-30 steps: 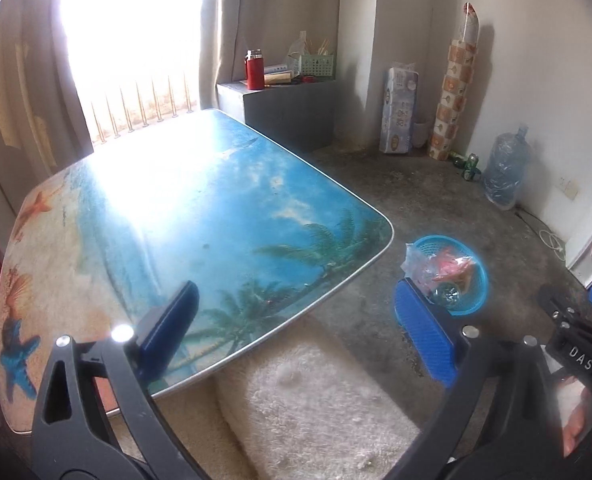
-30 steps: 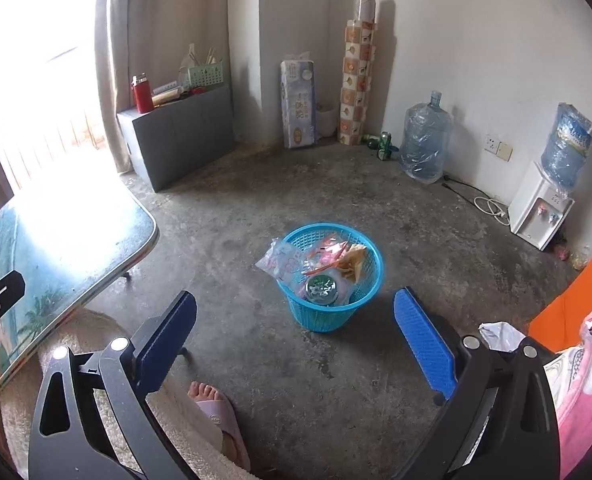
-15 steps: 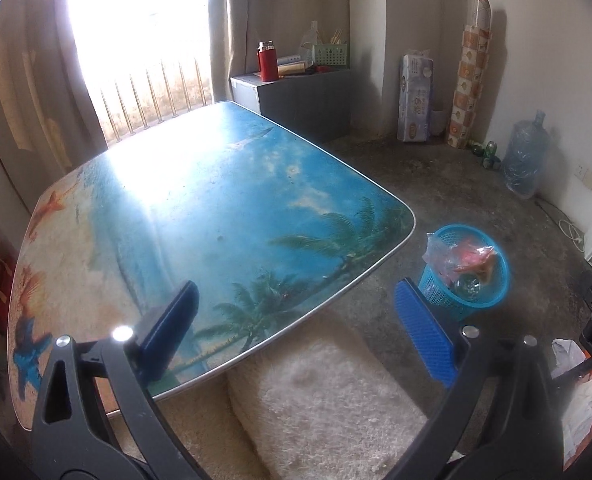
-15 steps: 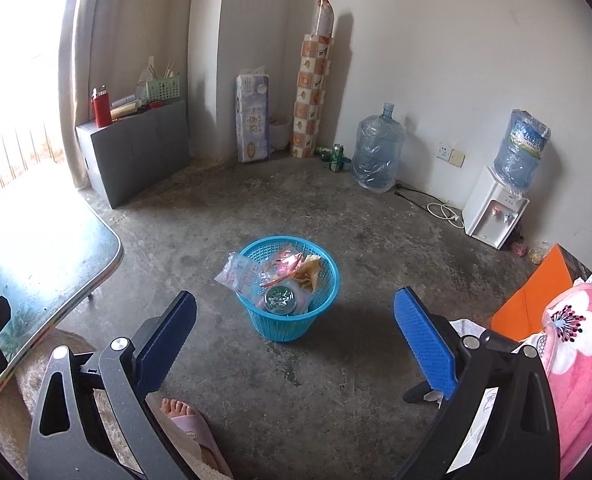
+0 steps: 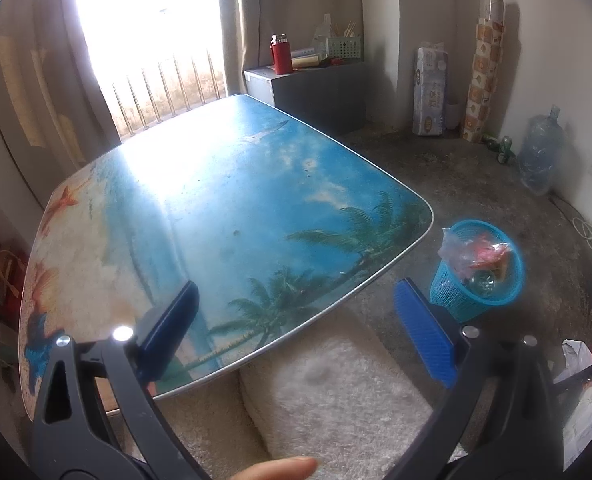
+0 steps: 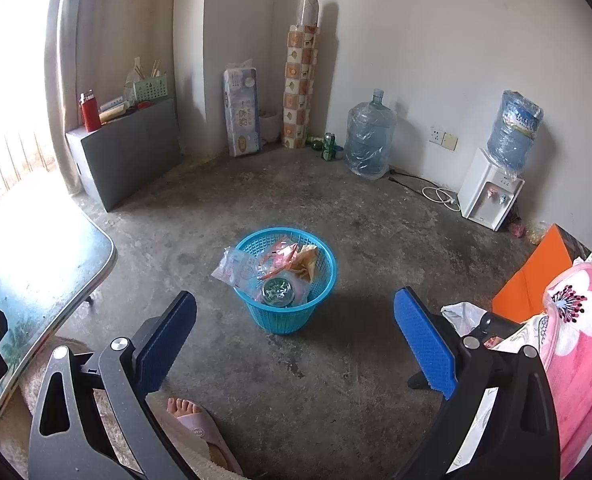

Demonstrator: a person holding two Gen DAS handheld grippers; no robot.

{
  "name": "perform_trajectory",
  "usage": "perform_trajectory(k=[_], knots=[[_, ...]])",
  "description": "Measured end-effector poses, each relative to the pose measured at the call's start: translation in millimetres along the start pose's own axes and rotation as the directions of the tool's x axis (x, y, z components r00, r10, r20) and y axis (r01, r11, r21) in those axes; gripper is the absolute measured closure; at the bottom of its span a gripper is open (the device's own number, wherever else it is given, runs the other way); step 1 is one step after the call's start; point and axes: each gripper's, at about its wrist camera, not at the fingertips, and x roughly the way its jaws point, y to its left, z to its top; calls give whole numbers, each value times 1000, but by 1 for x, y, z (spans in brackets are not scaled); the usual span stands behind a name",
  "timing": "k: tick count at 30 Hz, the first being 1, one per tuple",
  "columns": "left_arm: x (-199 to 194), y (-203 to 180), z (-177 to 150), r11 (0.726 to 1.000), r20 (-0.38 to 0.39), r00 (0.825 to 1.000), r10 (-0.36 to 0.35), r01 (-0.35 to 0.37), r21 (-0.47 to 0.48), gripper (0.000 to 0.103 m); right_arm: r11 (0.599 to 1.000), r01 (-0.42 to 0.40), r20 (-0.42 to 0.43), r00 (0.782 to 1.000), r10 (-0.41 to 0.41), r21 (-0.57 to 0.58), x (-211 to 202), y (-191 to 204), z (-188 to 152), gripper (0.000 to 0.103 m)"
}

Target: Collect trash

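The trash [image 6: 274,270] sits inside the blue basket [image 6: 320,304] on the concrete floor [image 6: 336,360], just off the corner of the beach-print table [image 5: 224,208]: crinkled clear and pink wrappers, a tan scrap, and a round clear lid or cup with something green under it, one plastic bag draping over the basket's rim on the table side. From the left wrist view the same basket [image 5: 448,300] stands near the table's rounded corner, and the tabletop shows no loose litter, only its printed palms and starfish and a few small specks too tiny to identify. Judging by that, the collecting looks essentially finished, with the overhanging bag perhaps the one thing left to tuck in. A white crumpled bag [image 6: 462,314] lies on the floor by the pink floral blanket [image 6: 576,320]; whether it counts as trash cannot be told. The left gripper [image 5: 296,336] hovers above the table's near edge with its blue pads spread wide and nothing between them. The right gripper [image 6: 296,344] points at the basket from well apart, jaws likewise wide and empty. A slippered foot [image 6: 188,420] rests on the floor below it.
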Motion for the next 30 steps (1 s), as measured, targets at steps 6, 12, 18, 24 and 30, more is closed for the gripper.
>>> perform_trajectory(k=[6,12,18,24,30], knots=[[-1,-4,3,1000,5,1000,-2,2,1,9,1000,2,-20,1000,-1,26,3,-4,-1,7],[-1,-7,5,1000,-2,1000,-12,12,-7,9,998,8,-18,1000,-7,59,5,-12,0,7],[0,-11,3,1000,-18,1000,-18,18,6,9,997,6,-22,1000,-5,72,6,-16,0,7],[-1,-13,3,1000,-21,999,-29,29,9,9,997,8,-23,1000,-6,77,6,-17,1,7],[0,-14,2,999,-25,999,-39,39,12,9,997,15,-33,999,-13,73,7,-16,0,7]])
